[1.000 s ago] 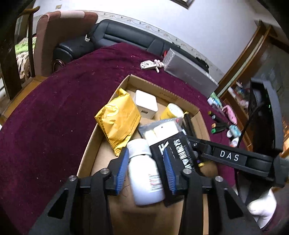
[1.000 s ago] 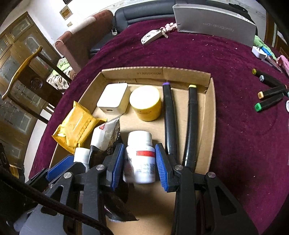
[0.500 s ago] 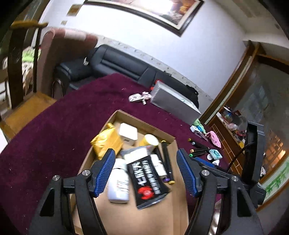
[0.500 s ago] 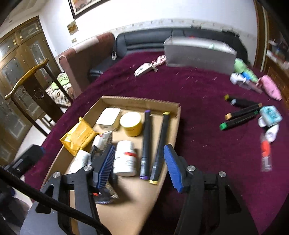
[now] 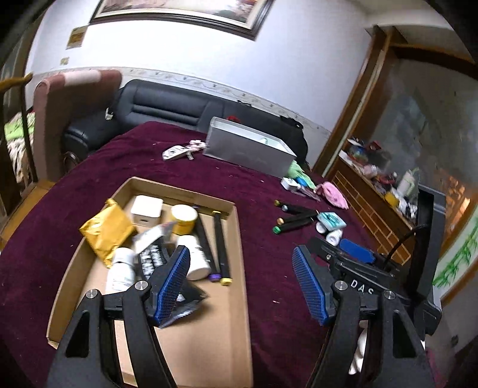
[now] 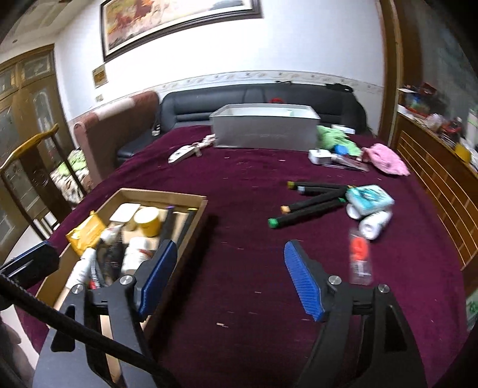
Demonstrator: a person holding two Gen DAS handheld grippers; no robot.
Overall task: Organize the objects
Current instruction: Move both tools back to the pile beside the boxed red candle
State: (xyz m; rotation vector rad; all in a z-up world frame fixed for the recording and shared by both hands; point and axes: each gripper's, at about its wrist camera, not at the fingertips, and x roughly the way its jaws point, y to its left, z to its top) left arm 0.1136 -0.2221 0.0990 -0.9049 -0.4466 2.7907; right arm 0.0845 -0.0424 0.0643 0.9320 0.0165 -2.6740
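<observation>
A living room with a black sofa (image 6: 269,98), a framed painting (image 6: 179,21) on the white wall and wooden cabinets frames a desk (image 6: 245,268) draped in a dark maroon cloth. The landmark is the shallow cardboard tray (image 5: 236,238) on that cloth: inside it lie a yellow packet (image 5: 106,229), a white square box (image 5: 147,206), a yellow-lidded jar (image 5: 183,216), two white bottles (image 5: 121,268), a black sachet and two black markers (image 5: 219,238). Well to the right of the tray, loose on the cloth, wait more markers (image 6: 310,203), a teal packet (image 6: 369,198), small white bottles (image 6: 373,223) and a red-labelled tube (image 6: 360,259); beyond the tray stands a grey box (image 6: 266,129). The left tool (image 5: 240,283) is spread wide with nothing between its pads, hovering over the tray's right wall. The right tool (image 6: 228,279), whose jaws have just been opening, is likewise spread and empty, over bare cloth right of the tray. The tray's near half is already crowded and untidily stacked, so another item dropped there could slide or topple the bottles. The round markers and bottles outside may roll on the soft cloth if nudged off-centre, and both tools reaching one cluster could collide.
</observation>
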